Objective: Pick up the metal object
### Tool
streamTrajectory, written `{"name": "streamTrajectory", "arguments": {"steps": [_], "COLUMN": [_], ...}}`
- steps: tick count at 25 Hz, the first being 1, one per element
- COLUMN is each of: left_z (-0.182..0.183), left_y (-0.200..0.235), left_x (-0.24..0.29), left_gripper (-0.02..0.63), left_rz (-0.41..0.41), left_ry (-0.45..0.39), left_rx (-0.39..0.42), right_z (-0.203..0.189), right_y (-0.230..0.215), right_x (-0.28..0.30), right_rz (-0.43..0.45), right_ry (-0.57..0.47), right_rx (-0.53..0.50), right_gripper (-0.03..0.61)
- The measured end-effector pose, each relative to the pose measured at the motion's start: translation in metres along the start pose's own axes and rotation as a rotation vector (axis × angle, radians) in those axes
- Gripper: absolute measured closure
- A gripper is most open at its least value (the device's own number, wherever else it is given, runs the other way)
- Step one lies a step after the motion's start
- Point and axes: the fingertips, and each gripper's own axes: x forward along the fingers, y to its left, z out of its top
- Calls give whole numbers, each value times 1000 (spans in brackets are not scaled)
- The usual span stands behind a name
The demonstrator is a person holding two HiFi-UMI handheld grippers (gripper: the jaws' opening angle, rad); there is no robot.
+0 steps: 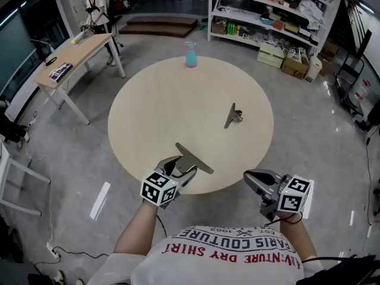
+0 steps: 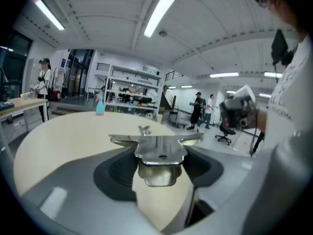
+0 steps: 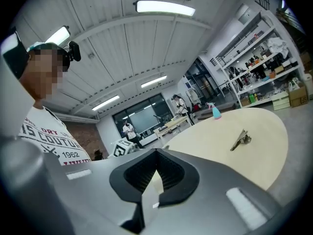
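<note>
A flat metal bracket (image 1: 196, 159) with a long crossbar is held at the near edge of the round wooden table (image 1: 160, 105). My left gripper (image 1: 181, 170) is shut on it. In the left gripper view the bracket (image 2: 156, 143) lies across between both jaws, its crossbar sticking out on either side. A second, smaller metal piece (image 1: 233, 116) lies on the table right of centre, also seen from the right gripper view (image 3: 240, 140). My right gripper (image 1: 252, 179) hovers off the table's front right edge, shut and holding nothing (image 3: 156, 153).
A light blue spray bottle (image 1: 190, 55) stands at the table's far edge. A wooden desk (image 1: 74, 55) with a person beside it stands at the back left. Shelving (image 1: 267, 10) with boxes fills the back right. Grey floor surrounds the table.
</note>
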Motion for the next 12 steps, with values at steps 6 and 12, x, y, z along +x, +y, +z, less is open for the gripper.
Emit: {"name": "streamTrajectory", "arguments": {"steps": [6,12], "left_z": [71,62], "left_y": [-69,-71], "left_x": [-50,-56], "left_gripper": [330,331], "left_rz": [-69,-62], "left_ry": [-130,-121], "left_rx": [130,98], "right_z": [7,10], "right_y": [11,17], "right_x": [1,5], "right_rz": [25,41], "right_ry": [-28,-26], "right_rx": [-25,-53], "right_gripper": [577,577]}}
